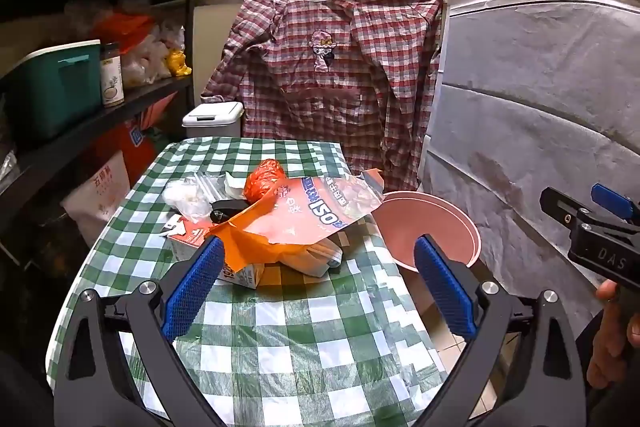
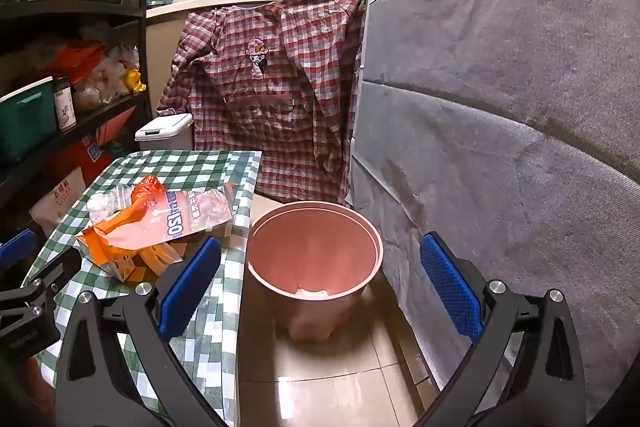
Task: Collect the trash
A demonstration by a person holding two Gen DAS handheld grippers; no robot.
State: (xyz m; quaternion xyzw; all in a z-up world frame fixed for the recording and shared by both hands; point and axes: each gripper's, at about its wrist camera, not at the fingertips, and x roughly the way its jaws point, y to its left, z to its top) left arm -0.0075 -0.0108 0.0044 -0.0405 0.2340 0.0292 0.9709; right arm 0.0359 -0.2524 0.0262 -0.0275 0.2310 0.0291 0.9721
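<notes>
Wrappers (image 1: 304, 215) crowd the table's (image 1: 280, 347) far half; its near half lies open.

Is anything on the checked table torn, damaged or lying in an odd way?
Yes. The orange snack bag is torn open and lies loosely over a small carton, with crumpled plastic behind it. Nothing looks spilled.

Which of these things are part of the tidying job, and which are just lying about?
For the job:
- big orange wrapper
- orange net ball
- clear plastic bag
- small carton
- pink bin on the floor beside the table

Just lying about:
- plaid shirt
- white lidded bin
- teal box and jar on the shelf
- checked tablecloth
</notes>
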